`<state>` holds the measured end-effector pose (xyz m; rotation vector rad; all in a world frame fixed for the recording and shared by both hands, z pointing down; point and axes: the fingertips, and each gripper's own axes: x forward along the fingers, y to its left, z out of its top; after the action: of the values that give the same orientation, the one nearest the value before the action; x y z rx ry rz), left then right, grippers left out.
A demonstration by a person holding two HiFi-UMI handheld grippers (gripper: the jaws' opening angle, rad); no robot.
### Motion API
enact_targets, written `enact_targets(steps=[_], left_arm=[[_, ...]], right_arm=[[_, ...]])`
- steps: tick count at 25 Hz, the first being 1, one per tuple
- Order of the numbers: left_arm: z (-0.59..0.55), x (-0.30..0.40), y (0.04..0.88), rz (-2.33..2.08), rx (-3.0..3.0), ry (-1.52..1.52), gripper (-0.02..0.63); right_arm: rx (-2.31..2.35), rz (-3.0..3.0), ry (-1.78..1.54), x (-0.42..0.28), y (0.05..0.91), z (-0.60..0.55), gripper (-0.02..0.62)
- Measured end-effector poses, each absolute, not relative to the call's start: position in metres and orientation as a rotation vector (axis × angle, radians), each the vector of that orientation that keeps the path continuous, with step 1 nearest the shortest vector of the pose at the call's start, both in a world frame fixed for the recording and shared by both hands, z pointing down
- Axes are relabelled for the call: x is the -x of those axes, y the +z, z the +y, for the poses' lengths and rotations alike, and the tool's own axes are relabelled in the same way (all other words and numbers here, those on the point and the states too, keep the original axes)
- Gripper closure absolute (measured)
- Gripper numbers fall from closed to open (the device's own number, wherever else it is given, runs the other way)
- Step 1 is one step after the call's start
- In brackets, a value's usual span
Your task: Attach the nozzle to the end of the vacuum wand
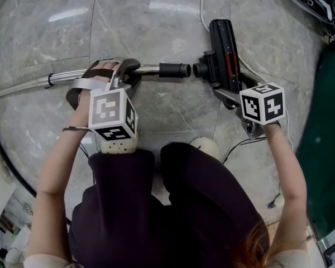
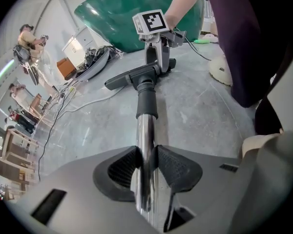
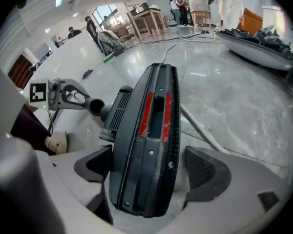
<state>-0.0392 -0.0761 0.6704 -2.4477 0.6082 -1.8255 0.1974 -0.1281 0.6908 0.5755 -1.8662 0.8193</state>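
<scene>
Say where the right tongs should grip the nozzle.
Grip the nozzle across its head's narrow width at the near end, coming down from above. The head is long and flat, so the jaws straddle it, leaving the neck free to meet the wand.

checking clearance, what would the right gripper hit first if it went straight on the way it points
The nozzle: it already lies between the open fingers of the right gripper, so pushing on would seat it deeper against the gripper. Behind it is the floor; how near is hard to tell.
</scene>
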Motion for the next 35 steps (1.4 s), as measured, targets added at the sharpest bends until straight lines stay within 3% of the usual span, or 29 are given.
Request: enact_targets(steps=[3, 5, 19, 35], left_arm=[[-0.076, 0.04, 0.674, 0.611, 2.44, -1.85, 0.462], [-0.078, 0.04, 0.674, 0.613, 2.438, -1.856, 0.462], [-0.087, 0.041, 0.676, 0.632, 2.424, -1.871, 0.462], [-0.086, 0.038, 0.681, 0.726, 2.4, -1.846, 0.462]], right_arm=[[-0.571, -1.839, 0.752, -0.196, 0.692, -0.125, 0.129], [-0.633, -1.84, 0.807, -0.192, 0.691, -0.125, 0.17], [-0.771, -1.922, 0.979, -0.167, 0.664, -0.128, 0.179], [-1.032, -2.004, 0.478, -0.153, 0.624, -0.117, 0.178]])
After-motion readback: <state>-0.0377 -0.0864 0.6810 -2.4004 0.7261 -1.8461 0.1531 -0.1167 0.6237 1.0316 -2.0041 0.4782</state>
